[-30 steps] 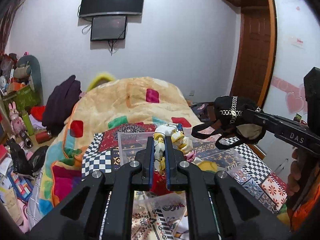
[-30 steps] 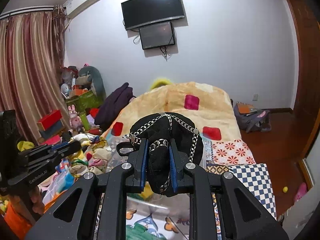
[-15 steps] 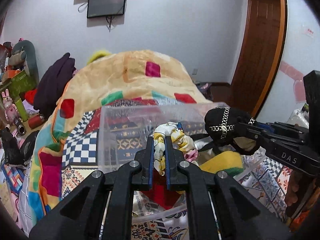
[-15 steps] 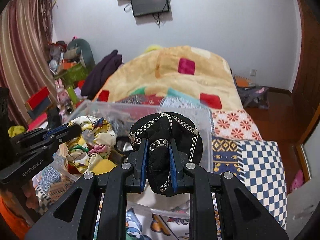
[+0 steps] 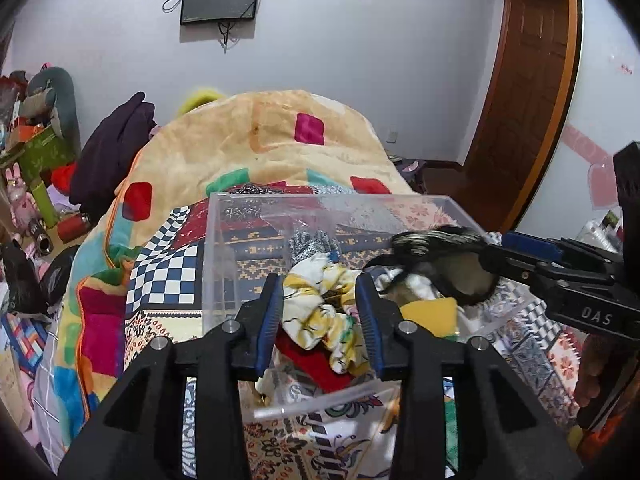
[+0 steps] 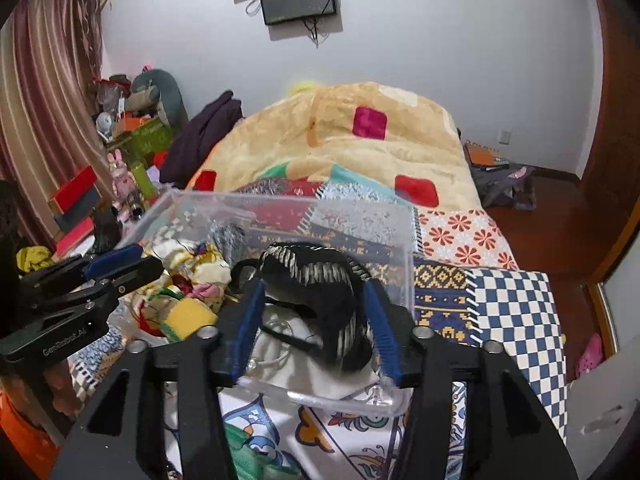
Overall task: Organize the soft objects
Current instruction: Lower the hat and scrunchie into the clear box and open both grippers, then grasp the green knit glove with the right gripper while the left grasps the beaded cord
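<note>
A clear plastic bin sits on the bed and holds soft items. My left gripper is open over the bin, and a yellow-and-white patterned cloth lies loose between its fingers on a red item and a yellow item. My right gripper is open over the bin's near right corner, and a black cap with silver chain trim sits blurred between its fingers, dropping into the bin.
The bin rests on a patchwork quilt in front of a heaped peach blanket. A dark garment lies at the bed's left. Cluttered shelves and toys stand at the left. A wooden door is at the right.
Both grippers moved down over the bin and opened. The patterned cloth left the left gripper and lies in the bin. The black cap left the right gripper's grip.
</note>
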`<state>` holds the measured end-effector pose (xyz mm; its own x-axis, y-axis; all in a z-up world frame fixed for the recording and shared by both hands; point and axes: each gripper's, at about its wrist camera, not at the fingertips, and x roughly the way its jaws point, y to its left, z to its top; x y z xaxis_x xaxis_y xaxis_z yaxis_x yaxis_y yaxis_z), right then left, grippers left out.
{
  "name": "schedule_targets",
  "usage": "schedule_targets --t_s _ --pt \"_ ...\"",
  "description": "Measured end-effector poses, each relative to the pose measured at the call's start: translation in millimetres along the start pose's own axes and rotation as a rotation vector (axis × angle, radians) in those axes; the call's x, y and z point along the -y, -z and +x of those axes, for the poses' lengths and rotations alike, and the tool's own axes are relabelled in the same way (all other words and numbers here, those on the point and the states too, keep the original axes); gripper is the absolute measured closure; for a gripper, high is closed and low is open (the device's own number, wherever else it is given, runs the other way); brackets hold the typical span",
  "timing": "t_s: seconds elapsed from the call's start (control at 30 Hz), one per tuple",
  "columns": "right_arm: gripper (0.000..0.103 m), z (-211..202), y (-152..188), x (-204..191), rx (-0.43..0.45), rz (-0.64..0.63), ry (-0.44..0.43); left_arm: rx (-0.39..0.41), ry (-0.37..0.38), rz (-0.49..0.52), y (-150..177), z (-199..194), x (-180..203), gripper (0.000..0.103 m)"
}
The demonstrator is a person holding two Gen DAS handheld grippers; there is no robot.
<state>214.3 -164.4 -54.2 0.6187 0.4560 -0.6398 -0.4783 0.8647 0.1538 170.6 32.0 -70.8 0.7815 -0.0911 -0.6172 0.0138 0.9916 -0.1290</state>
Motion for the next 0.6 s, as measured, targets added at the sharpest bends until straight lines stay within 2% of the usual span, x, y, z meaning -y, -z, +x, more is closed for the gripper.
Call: schedule_targets --t_s 0.07,0.3,0.47,0.53,0.6 --pt "0.046 -12.4 -1.4 -0.9 0.029 -0.005 0.002 0.017 0.007 -0.007 -1.2 -10.4 -0.9 0.065" --pt "0.026 -49.6 -1.9 -8.8 0.11 -0.019 0.008 0.109 0.0 -0.016 -3.3 -54.7 -1.4 0.048" --pt "0.019 -68.2 8.9 -19.8 0.121 -0.052 0.013 0.145 -0.001 -0.006 2.0 -81.6 1.2 0.029" --pt "0.019 -70.8 15.3 -23.2 0.118 -0.063 0.013 0.148 0.002 -0.01 6.2 -90.0 1.8 0.014" --pt "0.017 -71.7 23.2 -26.1 0.11 -0.067 0.011 0.151 0.0 -0.016 11.0 -95.2 2.6 0.008"
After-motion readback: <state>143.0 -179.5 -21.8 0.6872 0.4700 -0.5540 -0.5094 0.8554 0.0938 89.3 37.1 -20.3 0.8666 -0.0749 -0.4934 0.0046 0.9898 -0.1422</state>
